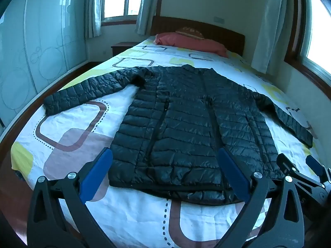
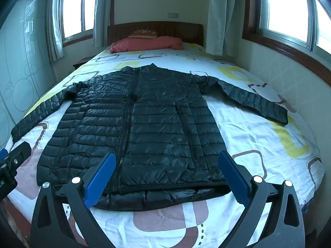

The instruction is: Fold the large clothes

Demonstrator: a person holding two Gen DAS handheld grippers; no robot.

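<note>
A black quilted puffer jacket (image 1: 182, 124) (image 2: 144, 124) lies flat and front up on the bed, zipped, with both sleeves spread out to the sides and the hem nearest me. My left gripper (image 1: 165, 155) hovers above the hem's left half, jaws wide open, nothing between the blue pads (image 1: 97, 171). My right gripper (image 2: 165, 159) hovers above the hem's right half, also wide open and holding nothing. Each gripper shows at the edge of the other's view: the right gripper (image 1: 306, 169) and the left gripper (image 2: 10, 161).
The bed has a white sheet (image 1: 78, 124) (image 2: 258, 136) with brown and yellow rounded squares. A pink pillow (image 1: 190, 42) (image 2: 146, 41) lies by the dark wooden headboard (image 2: 155, 31). A wardrobe (image 1: 31, 51) stands on the left, and curtained windows (image 2: 289, 10) are at the back and right.
</note>
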